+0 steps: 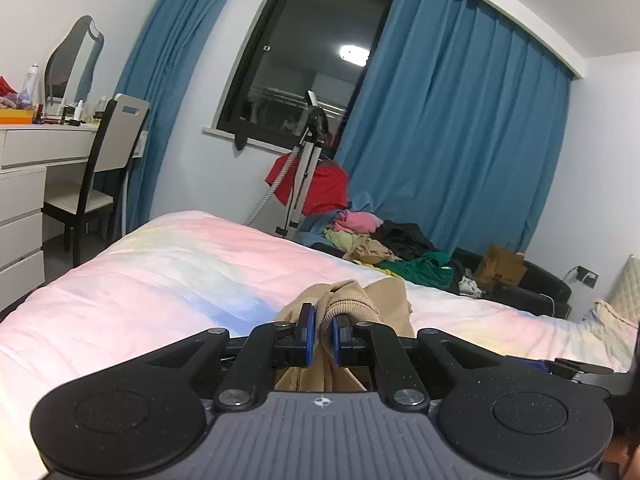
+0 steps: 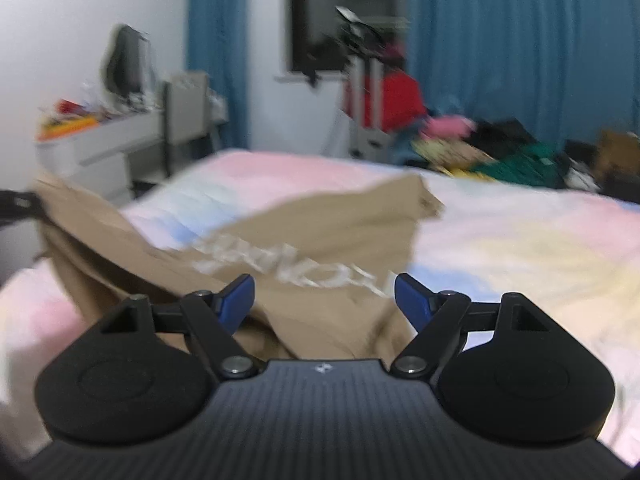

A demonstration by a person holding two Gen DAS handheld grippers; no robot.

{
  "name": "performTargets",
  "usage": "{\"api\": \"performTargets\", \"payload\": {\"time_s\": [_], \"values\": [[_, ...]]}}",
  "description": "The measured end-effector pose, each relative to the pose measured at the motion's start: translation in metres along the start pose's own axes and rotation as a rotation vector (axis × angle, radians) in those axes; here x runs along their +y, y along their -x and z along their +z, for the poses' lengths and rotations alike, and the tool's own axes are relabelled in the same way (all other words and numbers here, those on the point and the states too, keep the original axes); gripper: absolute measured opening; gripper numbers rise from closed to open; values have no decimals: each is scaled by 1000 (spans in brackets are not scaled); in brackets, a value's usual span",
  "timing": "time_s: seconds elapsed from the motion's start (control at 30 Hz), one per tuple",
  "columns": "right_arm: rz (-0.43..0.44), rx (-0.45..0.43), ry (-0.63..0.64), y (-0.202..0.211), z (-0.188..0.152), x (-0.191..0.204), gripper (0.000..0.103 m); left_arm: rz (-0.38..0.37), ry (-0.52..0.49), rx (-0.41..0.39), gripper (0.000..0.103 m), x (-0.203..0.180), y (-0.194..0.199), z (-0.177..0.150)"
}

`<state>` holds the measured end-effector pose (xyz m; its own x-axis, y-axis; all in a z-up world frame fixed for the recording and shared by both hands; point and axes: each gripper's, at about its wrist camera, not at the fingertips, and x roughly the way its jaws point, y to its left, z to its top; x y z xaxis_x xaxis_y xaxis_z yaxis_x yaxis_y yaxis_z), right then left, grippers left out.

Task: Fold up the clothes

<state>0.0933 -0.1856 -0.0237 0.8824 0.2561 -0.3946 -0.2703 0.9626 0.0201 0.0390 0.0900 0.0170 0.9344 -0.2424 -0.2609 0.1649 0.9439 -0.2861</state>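
Flanking bed [image 1: 160, 280]: clothes pile [image 1: 384, 248] (tripod [image 1: 306, 168])

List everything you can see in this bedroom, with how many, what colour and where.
Tan cotton garment with white lettering: one, tan, lifted over the near side of the bed.
Pastel tie-dye bedspread: one, pink, blue and yellow, covering the bed.
Pile of loose clothes: one heap, pink, yellow, black and green, beyond the bed's far edge.
Blue pleated curtains: two, blue, either side of the dark window.
Silver tripod: one, below the window, with a red cloth behind it.
White dressing table: one, far left, holding bottles and a mirror.
Black-framed chair: one, at the dressing table.
Brown paper bag: one, far right.
Left tool: shut on the garment's ribbed edge.
Right tool: open above the garment.
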Motion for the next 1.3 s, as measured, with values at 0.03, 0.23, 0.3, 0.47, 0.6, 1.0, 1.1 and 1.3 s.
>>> {"api": "performTargets", "payload": {"time_s": [0.03, 0.23, 0.3, 0.47, 0.6, 1.0, 1.1, 1.3], "values": [[21, -8, 34, 2, 0, 6, 79, 1, -2, -1, 9, 0, 0, 0], [88, -4, 176, -4, -4, 33, 79, 3, -10, 4, 9, -2, 1, 0], [106, 1, 216, -7, -6, 42, 79, 1, -16, 4, 9, -4, 1, 0], [43, 56, 117, -31, -5, 25, 79, -9, -35, 1, 9, -7, 3, 0], [18, 112, -80, -45, -7, -2, 79, -11, -64, -5, 9, -13, 3, -3], [-359, 27, -157, 3, -11, -43, 71, 13, -9, -18, 9, -4, 5, -3], [-292, -106, -147, 25, -3, -38, 29, 20, -46, 11, 10, -7, 1, -6], [-163, -245, -69, 42, 1, -17, 12, 61, -115, 132, 20, -12, -14, -17]]}}
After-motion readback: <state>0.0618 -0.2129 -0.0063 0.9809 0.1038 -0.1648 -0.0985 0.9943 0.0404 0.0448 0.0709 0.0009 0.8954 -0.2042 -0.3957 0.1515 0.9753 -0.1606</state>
